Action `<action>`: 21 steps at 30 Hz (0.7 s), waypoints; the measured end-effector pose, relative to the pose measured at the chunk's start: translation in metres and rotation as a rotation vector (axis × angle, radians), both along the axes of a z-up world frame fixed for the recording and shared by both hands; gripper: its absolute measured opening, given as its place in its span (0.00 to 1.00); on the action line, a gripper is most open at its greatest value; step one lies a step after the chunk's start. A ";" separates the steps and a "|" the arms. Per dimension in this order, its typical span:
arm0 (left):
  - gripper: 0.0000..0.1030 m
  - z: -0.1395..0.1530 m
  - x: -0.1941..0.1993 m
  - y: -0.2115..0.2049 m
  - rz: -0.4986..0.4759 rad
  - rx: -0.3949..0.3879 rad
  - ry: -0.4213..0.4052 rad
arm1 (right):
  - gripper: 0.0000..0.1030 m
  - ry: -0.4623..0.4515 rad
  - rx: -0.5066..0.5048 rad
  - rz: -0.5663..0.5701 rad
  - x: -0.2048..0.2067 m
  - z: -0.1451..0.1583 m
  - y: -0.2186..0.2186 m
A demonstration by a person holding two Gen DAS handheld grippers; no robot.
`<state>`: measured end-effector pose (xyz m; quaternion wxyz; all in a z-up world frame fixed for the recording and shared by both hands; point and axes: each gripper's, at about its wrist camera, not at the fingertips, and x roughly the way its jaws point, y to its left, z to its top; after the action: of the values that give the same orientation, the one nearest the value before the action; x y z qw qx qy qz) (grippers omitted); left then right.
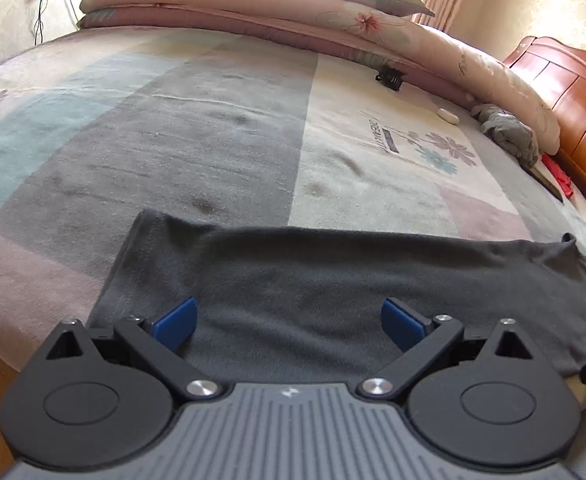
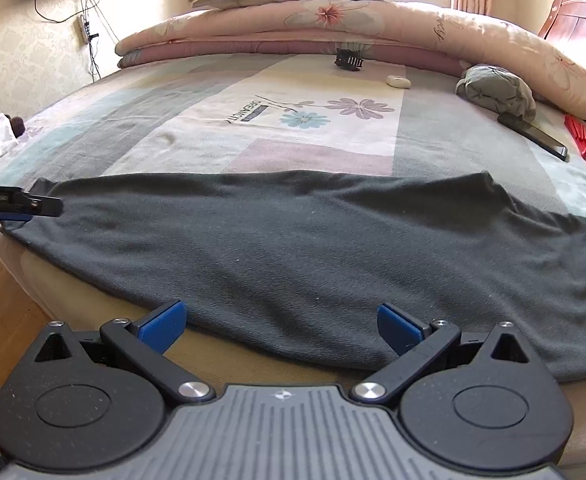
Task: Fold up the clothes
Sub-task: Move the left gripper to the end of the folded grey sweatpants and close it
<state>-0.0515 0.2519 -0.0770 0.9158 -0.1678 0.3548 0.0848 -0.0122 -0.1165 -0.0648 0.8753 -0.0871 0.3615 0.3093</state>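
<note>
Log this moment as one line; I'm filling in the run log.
stage: pre-grasp | left gripper: open, over garment's left end | right gripper: open, at near edge | dark grey garment: spread flat on bed

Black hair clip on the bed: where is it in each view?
Left wrist: hair clip upper right of centre, against the folded quilt's edge.
Right wrist: hair clip top centre, at the same quilt edge.
Shared landmark: small white oval object just right of it.
</note>
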 end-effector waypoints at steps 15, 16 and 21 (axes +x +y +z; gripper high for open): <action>0.95 -0.006 -0.063 0.091 0.278 -0.557 -0.150 | 1.00 0.021 0.058 -0.047 0.004 0.005 -0.007; 0.95 -0.008 -0.062 0.090 0.284 -0.561 -0.141 | 1.00 0.021 0.060 -0.050 0.004 0.006 -0.008; 0.95 -0.023 -0.058 0.090 0.319 -0.571 -0.106 | 1.00 0.028 0.064 -0.058 0.005 0.005 -0.008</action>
<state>-0.1100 0.3419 -0.1002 0.8243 -0.4752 0.2852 0.1157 -0.0071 -0.1247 -0.0597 0.8810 -0.0444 0.3660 0.2966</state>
